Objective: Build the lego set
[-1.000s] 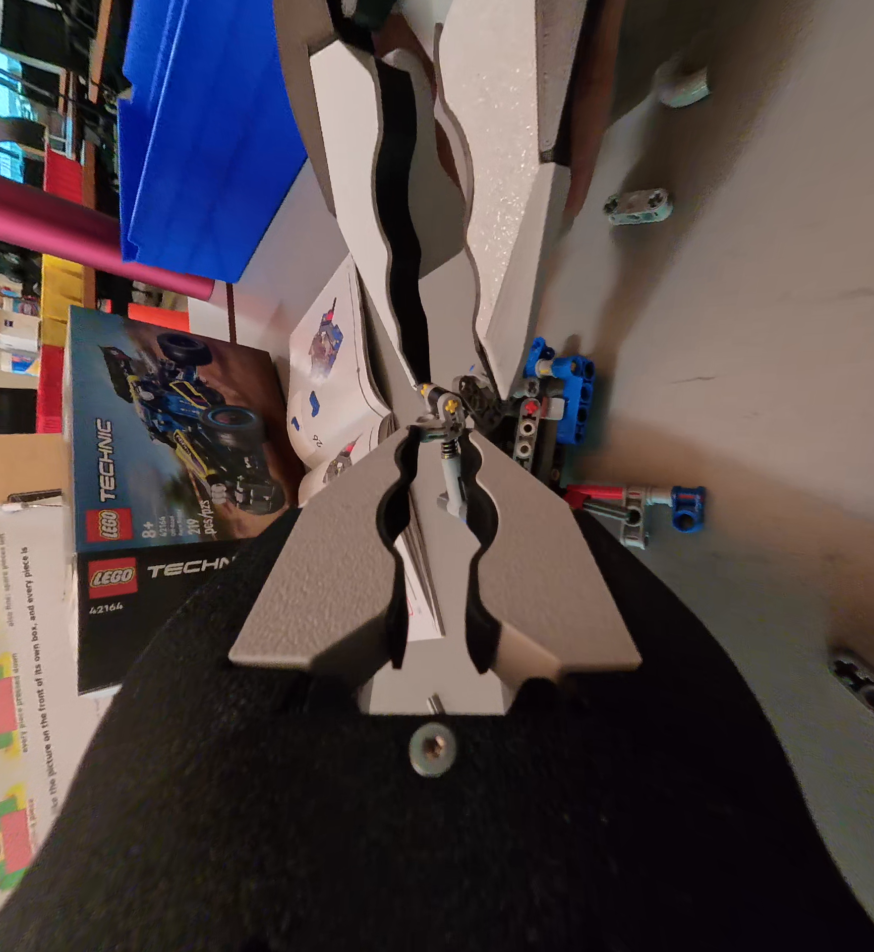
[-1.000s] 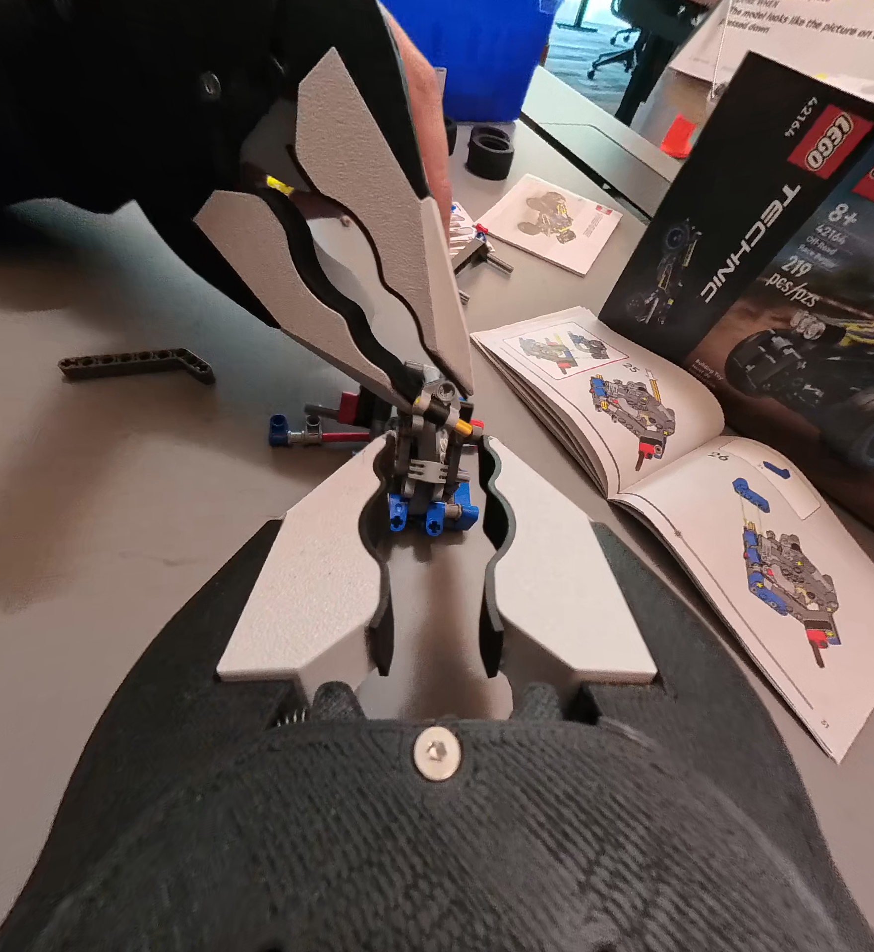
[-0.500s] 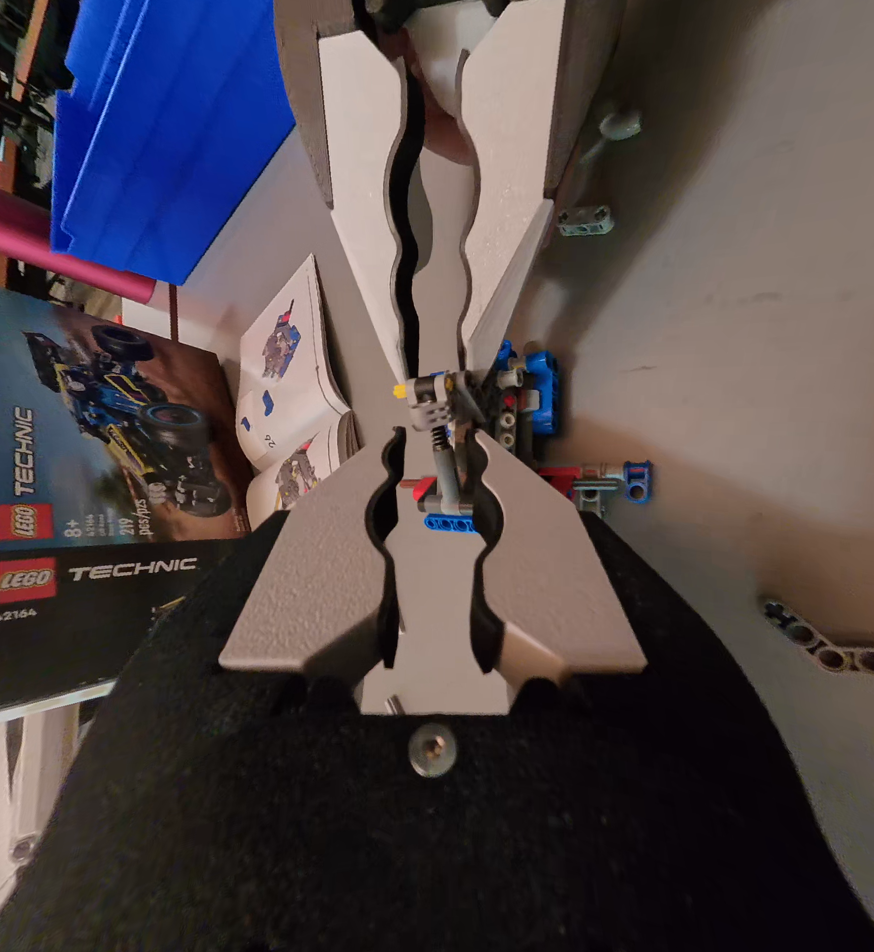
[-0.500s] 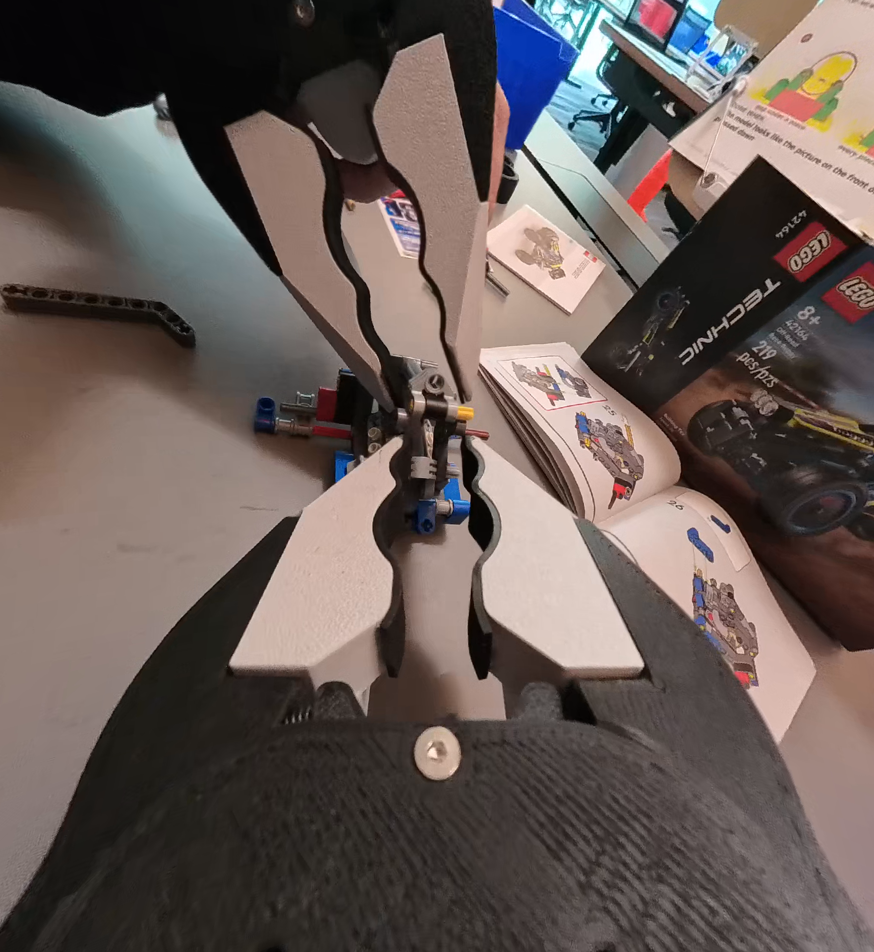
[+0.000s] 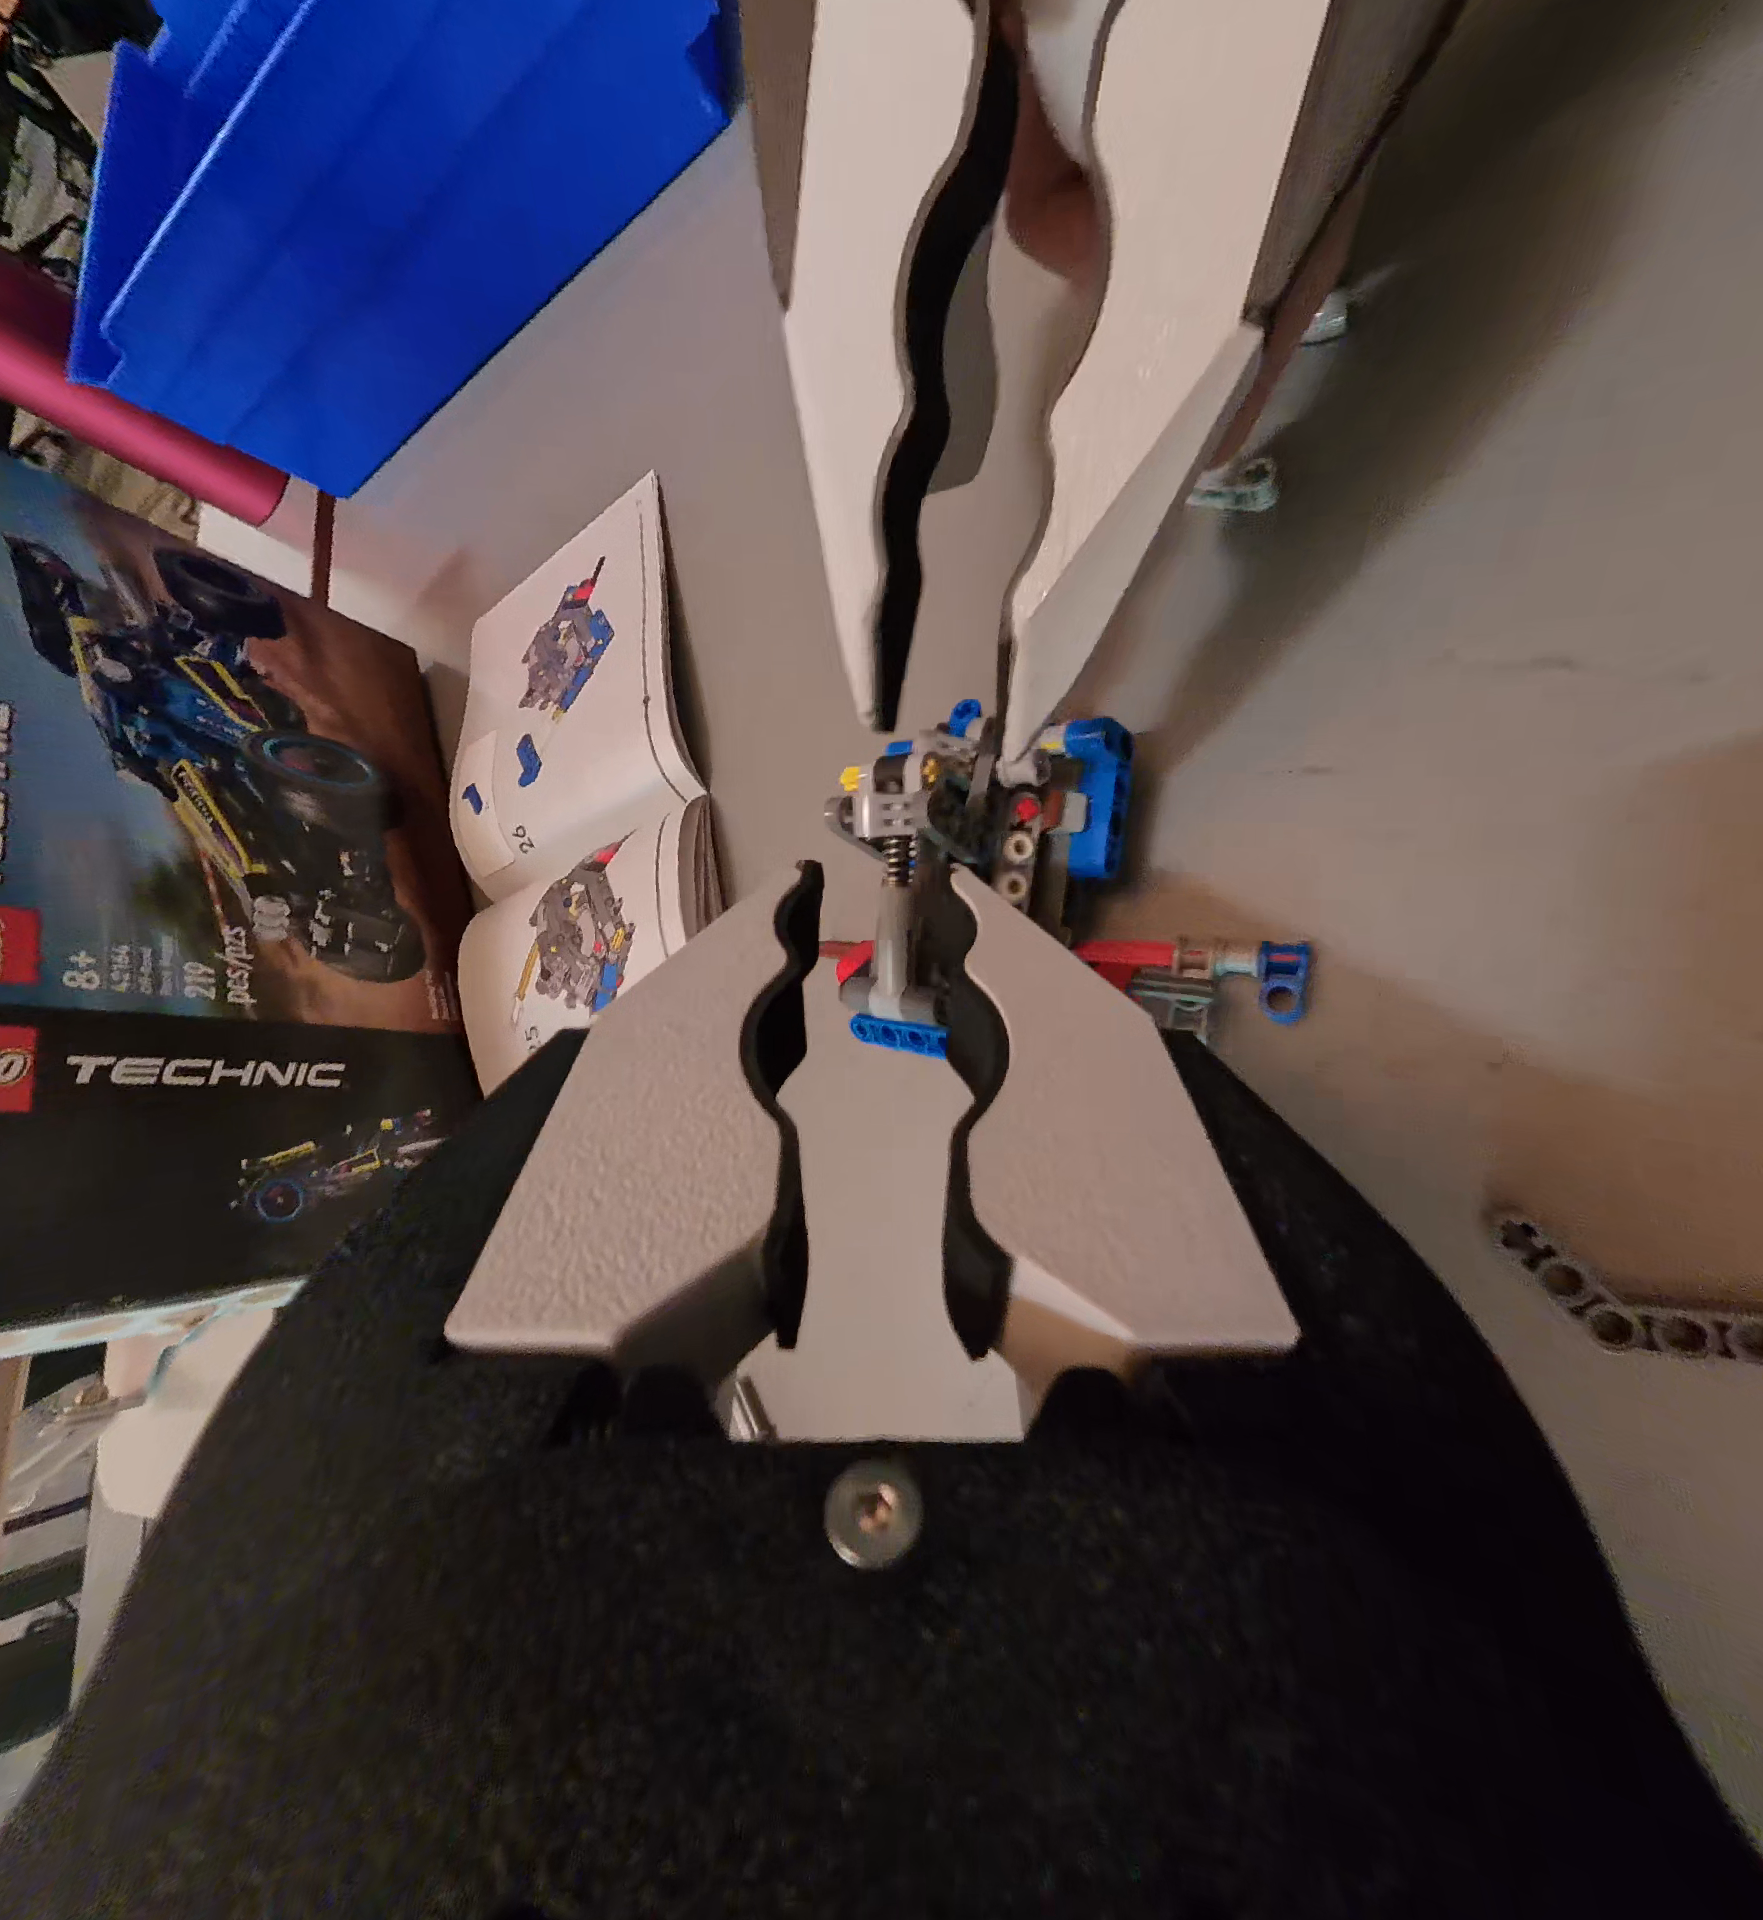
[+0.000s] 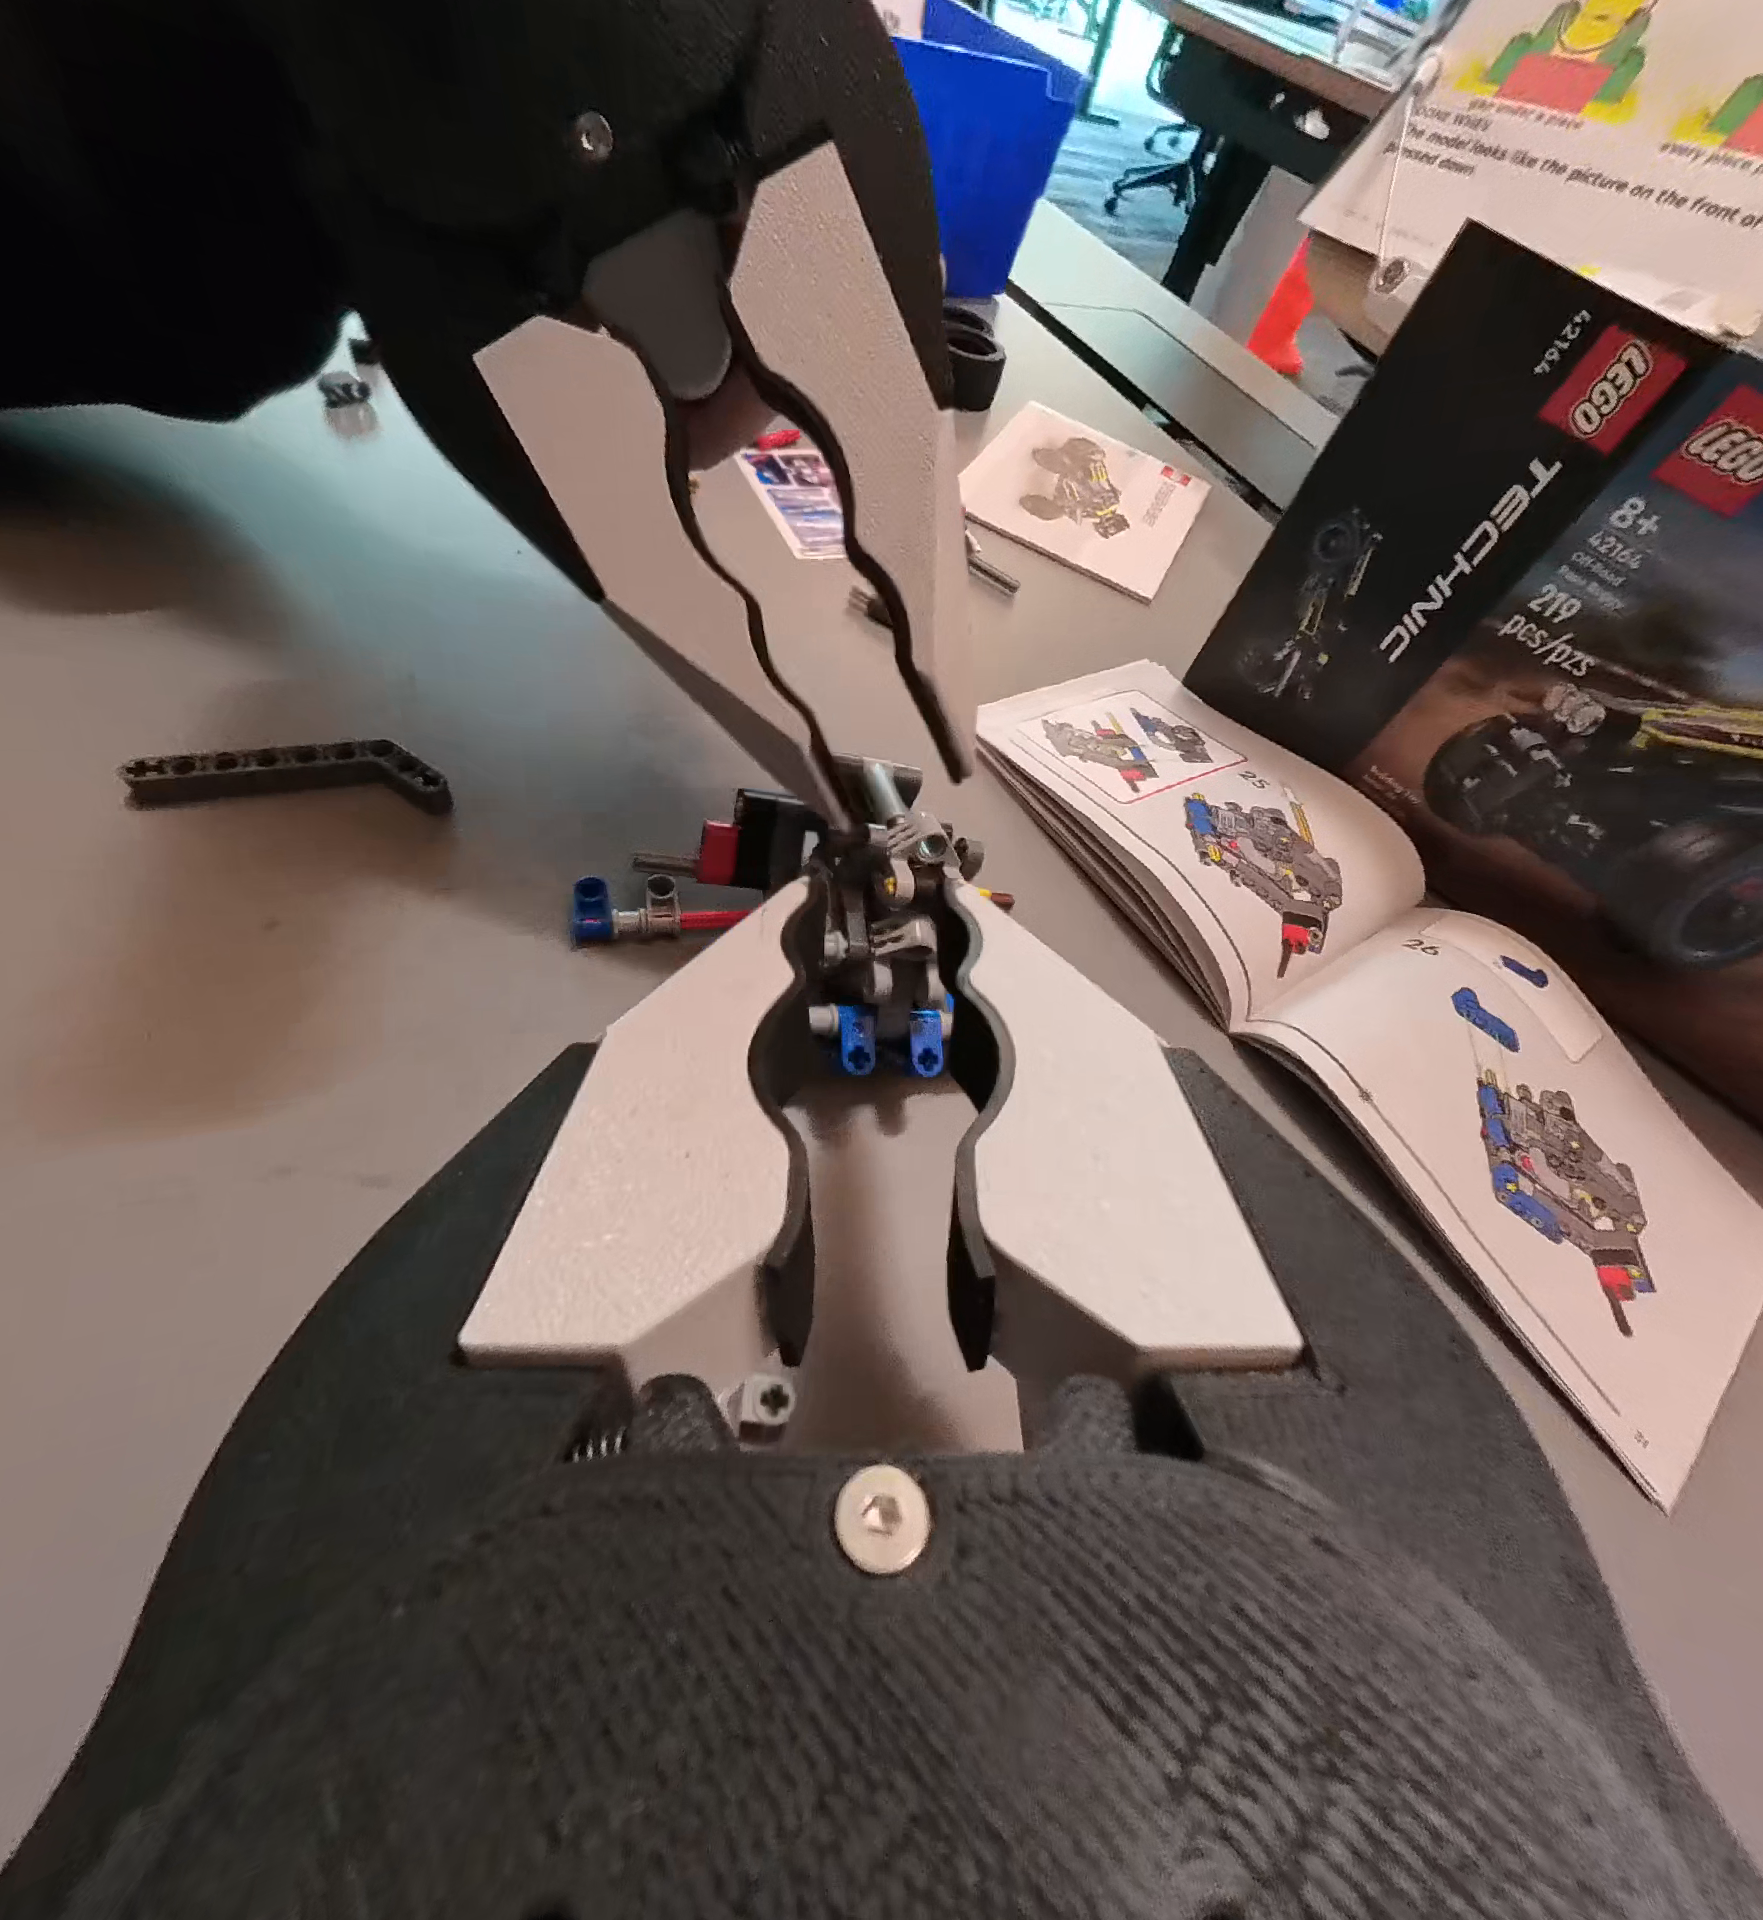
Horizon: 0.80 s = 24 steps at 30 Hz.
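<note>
Grey and blue, the small brick model (image 6: 882, 966) sat clamped between the right gripper's (image 6: 882, 904) narrowly parted fingers. The left gripper (image 5: 882, 883) stood part open around the model's grey strut (image 5: 898, 935), one finger touching, the other clear. An open booklet (image 6: 1376, 997) lay at three o'clock, a bent grey beam (image 6: 274, 774) at ten.

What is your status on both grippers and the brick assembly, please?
Right gripper clamped on small grey-and-blue brick assembly. Left gripper open around its grey shock absorber, one pad clear. Loose red-and-blue piece beside.
</note>
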### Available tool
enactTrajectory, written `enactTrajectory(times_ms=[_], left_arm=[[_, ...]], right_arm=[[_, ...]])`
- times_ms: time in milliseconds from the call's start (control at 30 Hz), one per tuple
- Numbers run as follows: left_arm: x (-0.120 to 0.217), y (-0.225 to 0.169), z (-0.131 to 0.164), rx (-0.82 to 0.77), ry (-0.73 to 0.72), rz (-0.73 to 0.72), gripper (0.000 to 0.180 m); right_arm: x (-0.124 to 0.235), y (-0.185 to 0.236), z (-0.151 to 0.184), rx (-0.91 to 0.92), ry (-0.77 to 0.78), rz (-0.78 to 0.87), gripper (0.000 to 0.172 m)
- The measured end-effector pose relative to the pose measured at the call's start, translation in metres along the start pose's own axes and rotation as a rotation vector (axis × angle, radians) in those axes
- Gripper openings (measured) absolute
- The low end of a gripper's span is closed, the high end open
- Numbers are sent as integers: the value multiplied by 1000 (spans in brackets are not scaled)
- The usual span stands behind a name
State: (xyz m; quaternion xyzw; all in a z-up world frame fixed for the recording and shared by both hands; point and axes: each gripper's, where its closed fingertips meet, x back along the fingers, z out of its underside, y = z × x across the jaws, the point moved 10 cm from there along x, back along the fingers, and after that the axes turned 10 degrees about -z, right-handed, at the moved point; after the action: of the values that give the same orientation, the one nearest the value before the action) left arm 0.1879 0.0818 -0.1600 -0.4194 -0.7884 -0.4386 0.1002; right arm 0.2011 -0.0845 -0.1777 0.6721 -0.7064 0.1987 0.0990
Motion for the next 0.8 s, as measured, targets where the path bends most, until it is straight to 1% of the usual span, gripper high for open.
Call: enactTrajectory(times_ms=[133, 200, 233, 300, 367, 433, 500, 567, 633, 733, 767, 800], left_arm=[[-5, -5, 1, -7, 61, 18, 21], [-4, -4, 2, -3, 51, 5, 21], [-3, -3, 2, 7, 48, 5, 21], [-2, 0, 3, 55, 41, 10, 21], [-4, 2, 5, 142, 17, 25, 23], [-6, 2, 10, 206, 0, 66, 30], [-7, 1, 13, 240, -12, 94, 31], [-8, 0, 14, 278, -36, 109, 32], [-10, 0, 15, 297, -48, 128, 32], [-12, 1, 18, 296, -25, 124, 29], [-12, 1, 19, 299, -28, 115, 27], [-12, 2, 18, 299, -33, 100, 20]], right_arm=[[-4, -3, 3, -26, 41, 70, 28], [-2, -5, 3, -64, 35, 45, 29], [-1, -5, 2, -85, 25, 18, 26], [0, -6, 1, -107, -4, -12, 19], [-2, -6, 2, -116, 25, -17, 18], [-1, -8, 3, -107, 89, -1, 22], [1, -8, 4, -86, 85, -2, 22], [0, -10, 7, -106, 70, -36, 20], [-1, -11, 9, -106, 68, -80, 22], [-2, -13, 10, -81, 87, -92, 25], [-3, -14, 11, -95, 97, -111, 24], [-5, -15, 11, -112, 113, -126, 23]])
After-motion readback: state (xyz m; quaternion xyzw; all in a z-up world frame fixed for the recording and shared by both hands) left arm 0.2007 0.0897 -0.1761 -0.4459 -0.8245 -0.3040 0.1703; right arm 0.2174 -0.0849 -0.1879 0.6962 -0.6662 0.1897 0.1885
